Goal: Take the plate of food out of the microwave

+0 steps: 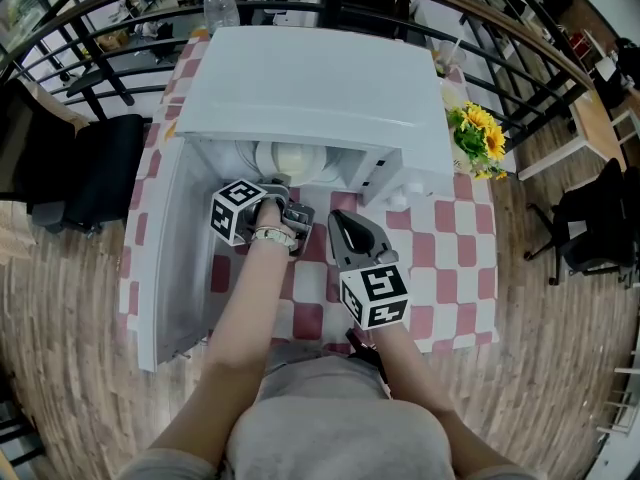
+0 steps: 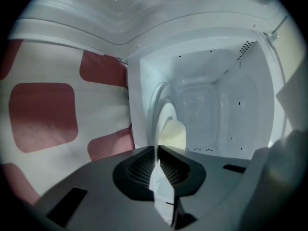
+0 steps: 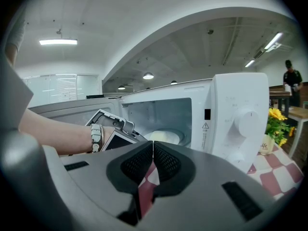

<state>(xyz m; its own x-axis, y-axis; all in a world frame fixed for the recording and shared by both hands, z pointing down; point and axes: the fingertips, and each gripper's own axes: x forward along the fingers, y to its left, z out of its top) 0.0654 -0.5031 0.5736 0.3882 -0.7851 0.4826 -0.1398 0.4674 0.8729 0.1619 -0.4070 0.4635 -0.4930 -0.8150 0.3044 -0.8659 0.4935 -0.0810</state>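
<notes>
The white microwave [image 1: 310,88] stands open on the checkered table. Inside it a white plate [image 1: 290,158] holds a pale mound of food [image 2: 175,134]. My left gripper [image 1: 280,193] reaches into the cavity mouth. In the left gripper view, which is turned sideways, the plate [image 2: 166,121] runs edge-on into my left gripper [image 2: 158,170], and the pads press on its rim. My right gripper [image 1: 338,223] hovers just outside, in front of the control panel. Its jaws meet with nothing between them in the right gripper view [image 3: 153,148], where the plate [image 3: 163,137] shows behind.
The microwave door [image 1: 175,258] hangs open to the left. A vase of yellow flowers [image 1: 478,133] stands right of the microwave, and a water bottle [image 1: 220,3] behind it. A black chair [image 1: 100,168] is at the left, and a railing runs beyond the table.
</notes>
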